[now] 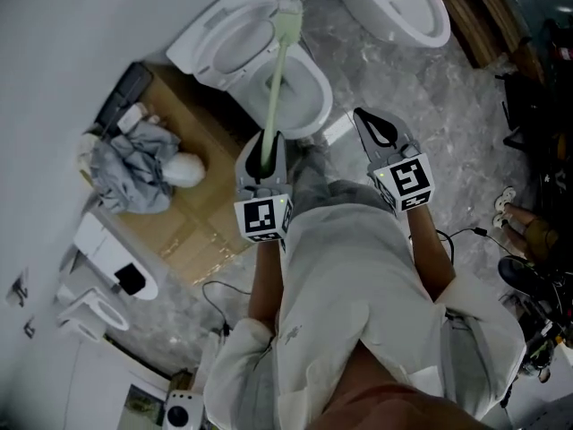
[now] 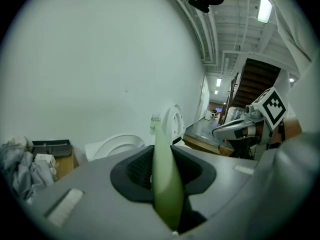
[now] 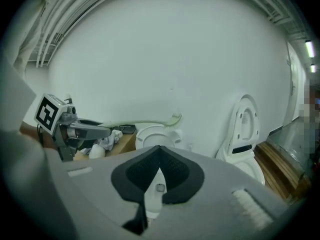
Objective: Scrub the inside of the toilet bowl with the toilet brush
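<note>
Gripping toilet brush (image 1: 276, 70) handle tight w/ left claw (image 1: 265, 149); brush head sits ahead, above toilet bowl (image 1: 327, 97); right claw (image 1: 377, 129) closed, empty. Risk: thin handle twists in grip when I scrub hard.

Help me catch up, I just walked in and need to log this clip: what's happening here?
A person stands over a toilet with a gripper in each hand. The left gripper is shut on the handle of a pale green toilet brush. The brush head is raised by the upturned seat, not down in the bowl. The right gripper is shut and empty, held beside the left one. No scrubbing is under way at this moment.
</note>
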### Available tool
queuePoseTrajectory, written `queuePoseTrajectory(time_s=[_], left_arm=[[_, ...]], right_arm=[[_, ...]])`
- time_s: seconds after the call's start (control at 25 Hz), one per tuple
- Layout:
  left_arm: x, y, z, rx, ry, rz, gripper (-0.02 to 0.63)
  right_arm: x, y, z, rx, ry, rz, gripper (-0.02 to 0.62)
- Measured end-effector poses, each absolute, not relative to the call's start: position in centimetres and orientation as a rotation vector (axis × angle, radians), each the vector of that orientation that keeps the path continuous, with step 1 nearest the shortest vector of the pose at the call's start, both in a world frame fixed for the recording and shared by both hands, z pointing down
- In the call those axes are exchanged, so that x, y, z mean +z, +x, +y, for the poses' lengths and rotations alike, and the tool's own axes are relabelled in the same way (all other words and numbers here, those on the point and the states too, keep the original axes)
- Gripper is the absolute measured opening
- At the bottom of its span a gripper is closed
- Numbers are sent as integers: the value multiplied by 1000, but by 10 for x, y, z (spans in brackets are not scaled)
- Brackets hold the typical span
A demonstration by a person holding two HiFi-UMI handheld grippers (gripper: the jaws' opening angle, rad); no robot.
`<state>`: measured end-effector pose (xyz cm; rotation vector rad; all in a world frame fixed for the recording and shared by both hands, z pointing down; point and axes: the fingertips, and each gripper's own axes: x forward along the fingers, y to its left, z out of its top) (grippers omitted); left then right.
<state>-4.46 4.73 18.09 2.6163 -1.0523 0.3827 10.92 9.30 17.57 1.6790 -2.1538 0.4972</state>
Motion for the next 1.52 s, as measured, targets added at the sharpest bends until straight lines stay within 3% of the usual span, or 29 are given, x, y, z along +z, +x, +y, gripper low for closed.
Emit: queuePoseTrajectory(time_s=[0.88,1.52], left_arm=[[356,-68,23,577,2211,-1181,117],[502,-46,58,675,1902,-1267,115]], right_arm=[[327,102,30,668,1354,-2110,3],[440,112,12,716,1071,-2152,3]])
